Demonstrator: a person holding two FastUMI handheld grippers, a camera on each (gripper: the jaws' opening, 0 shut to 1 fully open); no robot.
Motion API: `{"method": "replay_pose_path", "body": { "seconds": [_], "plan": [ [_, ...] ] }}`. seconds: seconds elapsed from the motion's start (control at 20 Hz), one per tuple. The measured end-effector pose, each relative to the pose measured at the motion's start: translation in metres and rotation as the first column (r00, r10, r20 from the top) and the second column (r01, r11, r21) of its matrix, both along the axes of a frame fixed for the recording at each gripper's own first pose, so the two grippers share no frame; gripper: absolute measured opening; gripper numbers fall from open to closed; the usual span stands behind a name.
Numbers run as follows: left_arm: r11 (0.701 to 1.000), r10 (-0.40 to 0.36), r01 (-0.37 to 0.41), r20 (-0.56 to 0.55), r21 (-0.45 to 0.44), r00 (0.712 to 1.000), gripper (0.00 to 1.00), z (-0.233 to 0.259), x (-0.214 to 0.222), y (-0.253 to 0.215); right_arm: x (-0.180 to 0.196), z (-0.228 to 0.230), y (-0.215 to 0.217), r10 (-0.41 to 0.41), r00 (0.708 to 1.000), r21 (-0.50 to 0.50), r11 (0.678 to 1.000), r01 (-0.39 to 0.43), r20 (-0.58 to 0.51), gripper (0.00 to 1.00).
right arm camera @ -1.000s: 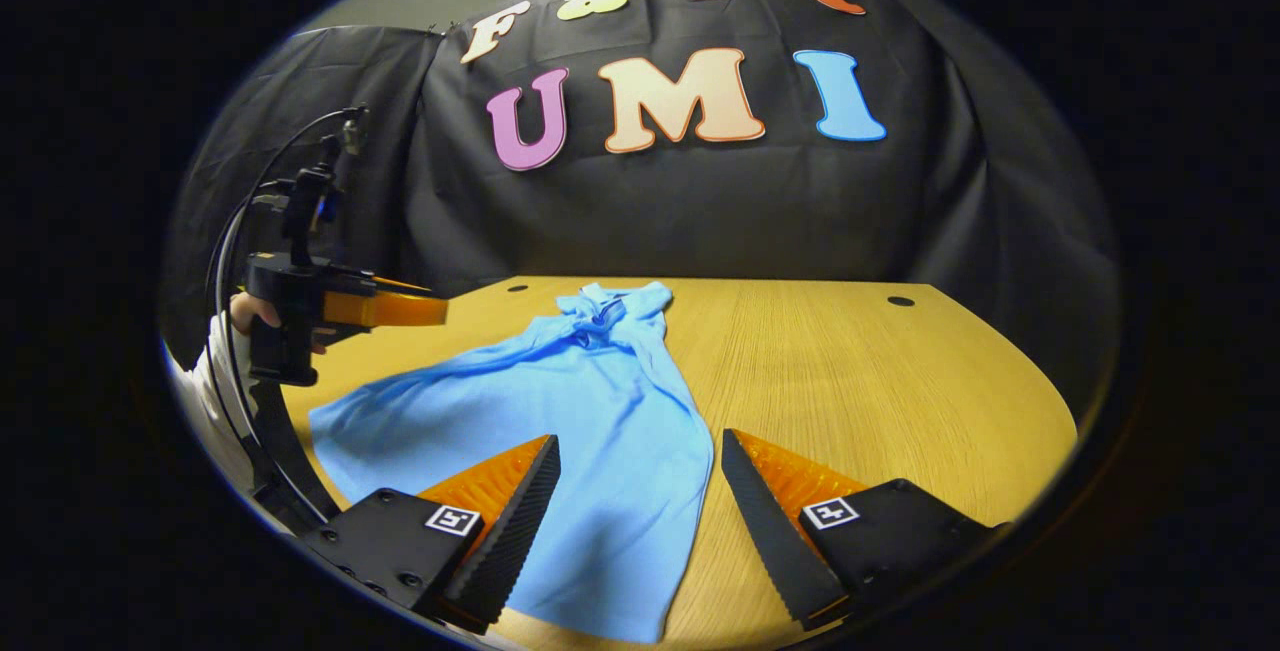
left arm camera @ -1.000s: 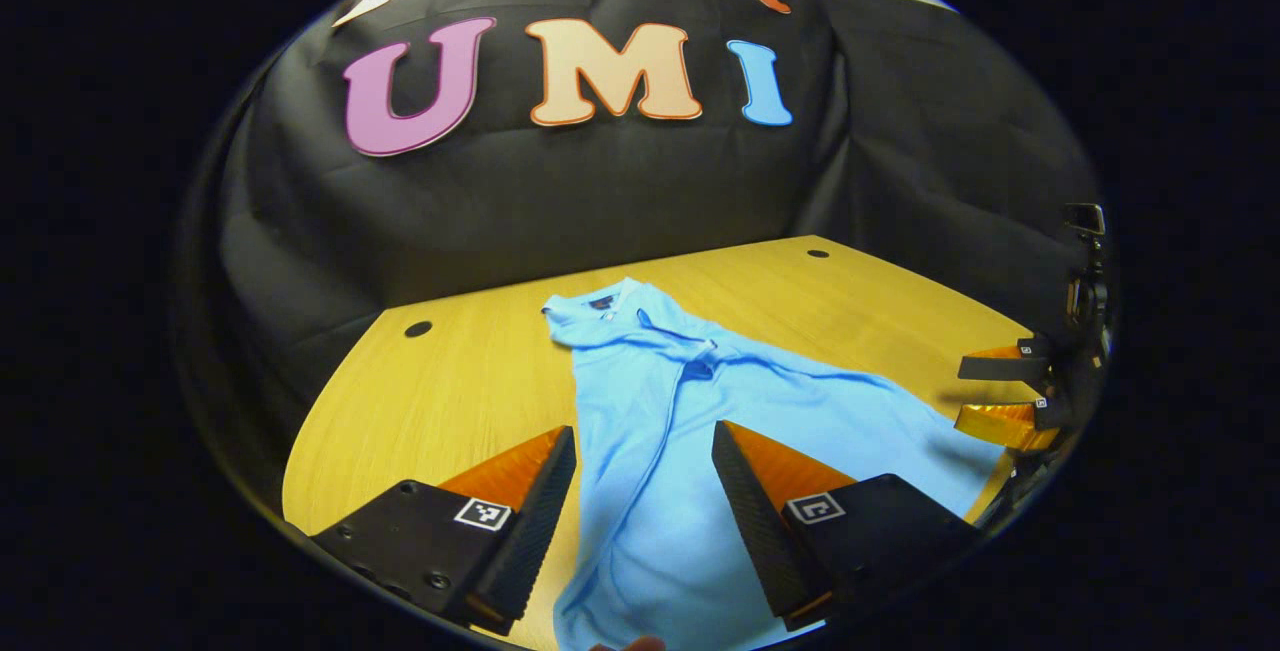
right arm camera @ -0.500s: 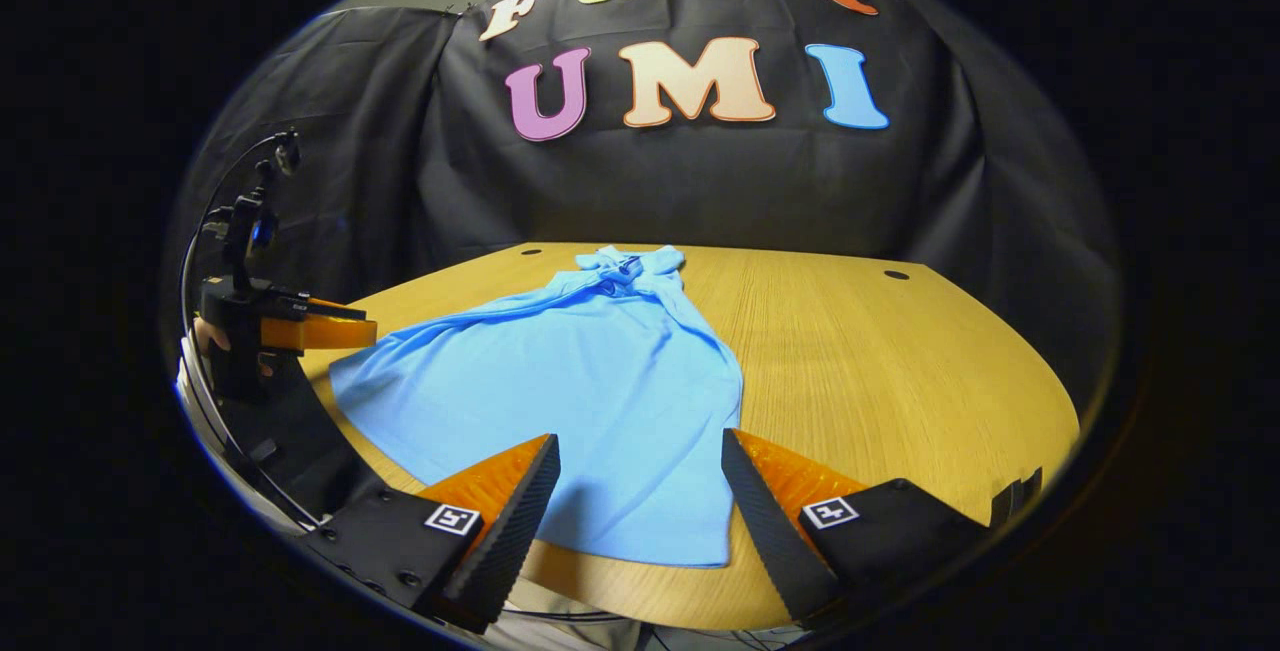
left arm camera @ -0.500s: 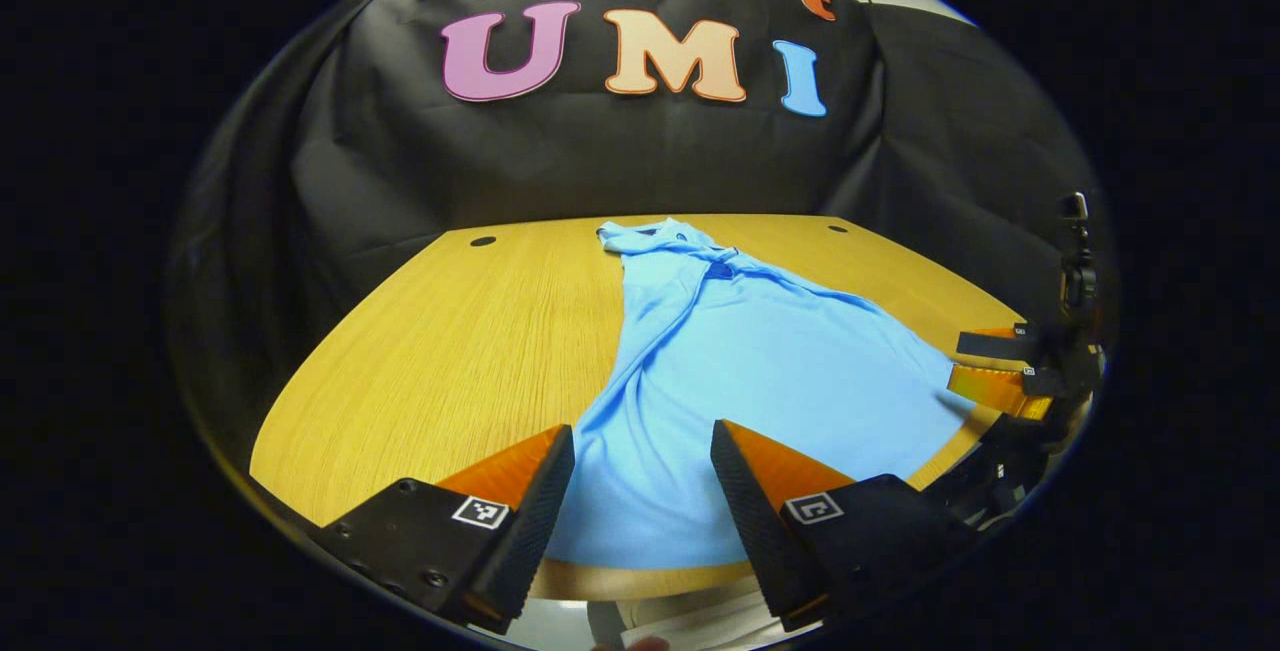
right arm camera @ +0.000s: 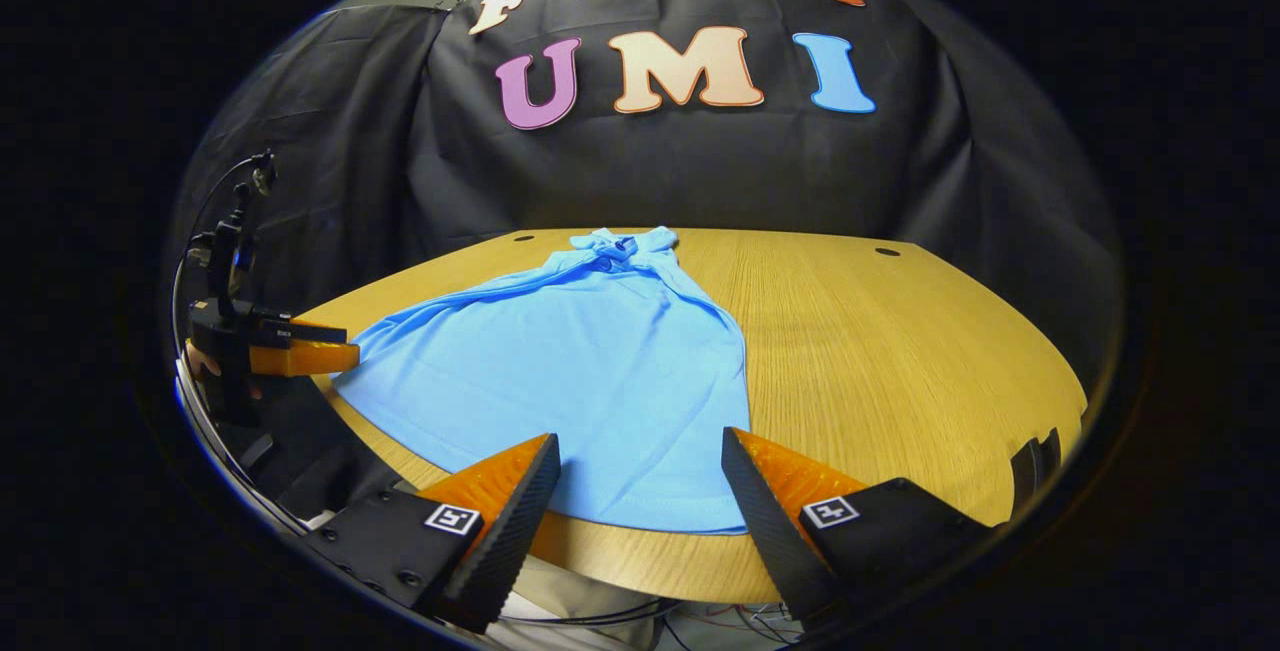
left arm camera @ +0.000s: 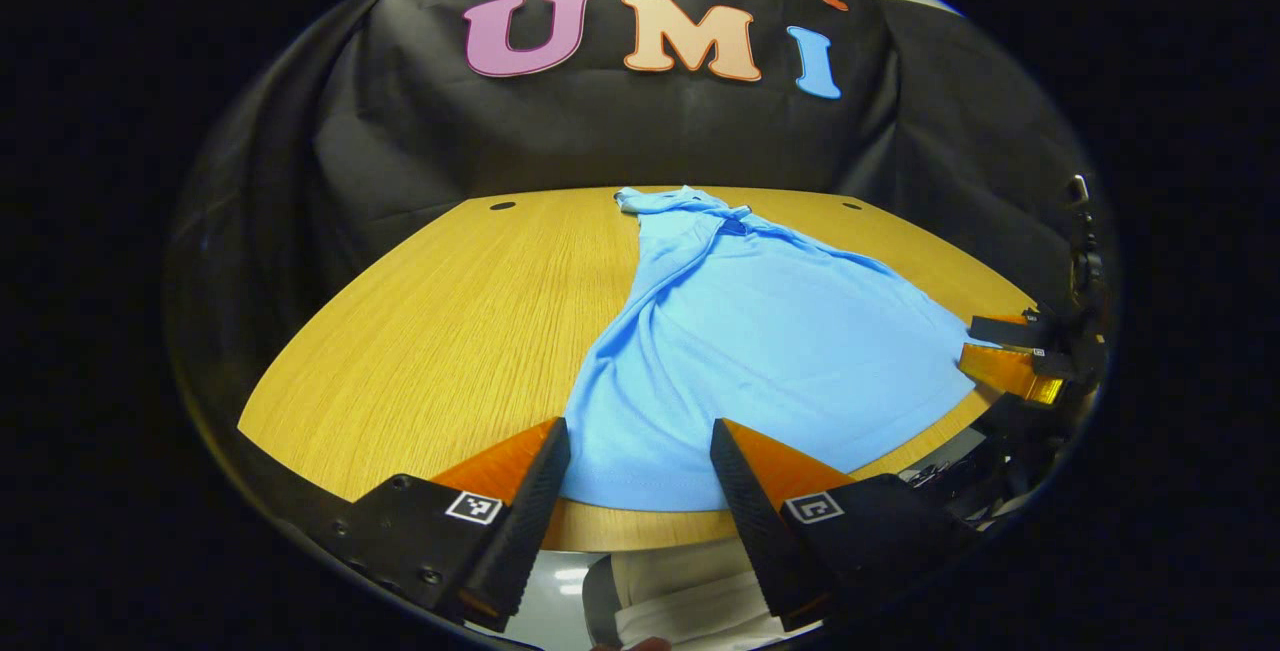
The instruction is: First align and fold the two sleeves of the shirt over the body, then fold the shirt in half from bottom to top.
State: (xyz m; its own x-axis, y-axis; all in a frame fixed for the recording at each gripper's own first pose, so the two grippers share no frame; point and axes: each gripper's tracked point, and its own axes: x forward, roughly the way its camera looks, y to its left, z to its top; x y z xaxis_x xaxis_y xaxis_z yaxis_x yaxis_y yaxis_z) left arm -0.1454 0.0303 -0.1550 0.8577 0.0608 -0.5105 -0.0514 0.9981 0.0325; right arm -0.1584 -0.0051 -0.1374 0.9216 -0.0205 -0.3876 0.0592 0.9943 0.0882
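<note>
**Fingers spread at the near edge, shirt flat on the bench**

Fingers of the left gripper stand spread apart with nothing between them, hanging over the near edge of the bench; the shirt's hem lies just beyond their tips. In the right gripper view, the right gripper has its fingers parted the same way and holding nothing, also at the near edge, with the hem showing across the gap.

A light blue shirt lies flat on the wooden bench, hem toward the near edge and collar at the far side. Its body fans wide at the hem and narrows toward the collar, with soft folds running down from the neck. A sleeve cannot be made out clearly.

Each gripper is seen from the other's camera, off to the side of the shirt: the right one at the cloth's right corner, the left one at its left corner.

Beyond the bench hangs the black cloth wall.
</note>
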Motion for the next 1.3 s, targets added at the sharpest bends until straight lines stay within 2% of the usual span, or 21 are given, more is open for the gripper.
{"method": "replay_pose_path", "body": {
  "seconds": [0.2,0.3,0.35,0.4,0.45,0.5,0.55,0.6,0.65,0.7,0.75,0.9,1.0,1.15,1.25,1.3],
  "plan": [
    [1.000,0.013,-0.013,0.019,-0.003,1.000,0.87,0.000,0.002,0.000,-0.001,-0.001,0.000,-0.009,1.000,0.014,1.000,0.009,0.000,1.00],
    [1.000,-0.006,0.006,0.026,-0.003,1.000,0.85,0.000,0.004,-0.003,0.000,-0.001,0.007,0.008,1.000,0.014,1.000,-0.008,0.005,1.00],
    [1.000,-0.008,0.009,0.029,-0.012,1.000,0.80,-0.001,0.007,-0.005,0.001,0.000,0.011,0.021,1.000,0.017,1.000,-0.021,0.010,0.90],
    [1.000,-0.017,0.018,0.037,-0.018,0.999,0.74,0.000,0.009,-0.007,0.002,-0.001,0.015,0.032,0.999,0.021,0.999,-0.032,0.012,0.83],
    [0.999,-0.031,0.033,0.038,-0.036,0.999,0.60,0.000,0.011,-0.012,0.002,-0.001,0.019,0.042,0.999,0.025,0.999,-0.042,0.013,0.67],
    [0.998,-0.035,0.038,0.047,-0.058,0.998,0.46,0.000,0.013,-0.016,0.002,-0.001,0.022,0.052,0.999,0.032,0.998,-0.053,0.012,0.61],
    [0.997,-0.037,0.040,0.049,-0.068,0.998,0.21,0.000,0.014,-0.018,0.003,-0.001,0.027,0.062,0.998,0.045,0.997,-0.063,0.012,0.49],
    [0.996,-0.044,0.048,0.058,-0.078,0.997,0.14,0.000,0.016,-0.019,0.004,-0.001,0.030,0.071,0.997,0.062,0.995,-0.072,0.012,0.42],
    [0.995,-0.038,0.044,0.061,-0.089,0.997,0.06,0.000,0.016,-0.019,0.004,-0.001,0.033,0.075,0.997,0.083,0.994,-0.076,0.011,0.28],
    [0.995,-0.040,0.046,0.066,-0.092,0.997,0.02,0.000,0.016,-0.019,0.005,-0.001,0.032,0.066,0.998,0.108,0.992,-0.066,0.005,0.21],
    [0.994,-0.042,0.049,0.076,-0.094,0.996,0.02,0.001,0.017,-0.019,0.005,-0.002,0.033,0.059,0.998,0.130,0.990,-0.058,-0.003,0.08],
    [0.995,-0.060,0.067,0.088,-0.073,0.994,0.02,0.001,0.016,-0.020,0.006,0.000,0.036,0.069,0.998,0.145,0.987,-0.068,-0.004,0.10],
    [0.996,-0.067,0.070,0.073,-0.051,0.995,0.02,0.000,0.016,-0.021,0.007,0.002,0.036,0.072,0.997,0.103,0.992,-0.071,-0.005,0.09],
    [0.996,-0.074,0.076,0.050,-0.044,0.996,0.02,0.001,0.017,-0.018,0.010,0.001,0.041,0.101,0.994,0.036,0.994,-0.100,-0.030,0.04],
    [0.996,-0.069,0.070,0.038,-0.046,0.997,0.04,0.002,0.018,-0.018,0.011,0.002,0.040,0.110,0.993,0.026,0.994,-0.110,-0.038,0.04],
    [0.997,-0.068,0.069,0.027,-0.043,0.997,0.01,0.001,0.020,-0.017,0.015,0.003,0.038,0.107,0.994,0.024,0.994,-0.106,-0.035,0.03]
  ]
}}
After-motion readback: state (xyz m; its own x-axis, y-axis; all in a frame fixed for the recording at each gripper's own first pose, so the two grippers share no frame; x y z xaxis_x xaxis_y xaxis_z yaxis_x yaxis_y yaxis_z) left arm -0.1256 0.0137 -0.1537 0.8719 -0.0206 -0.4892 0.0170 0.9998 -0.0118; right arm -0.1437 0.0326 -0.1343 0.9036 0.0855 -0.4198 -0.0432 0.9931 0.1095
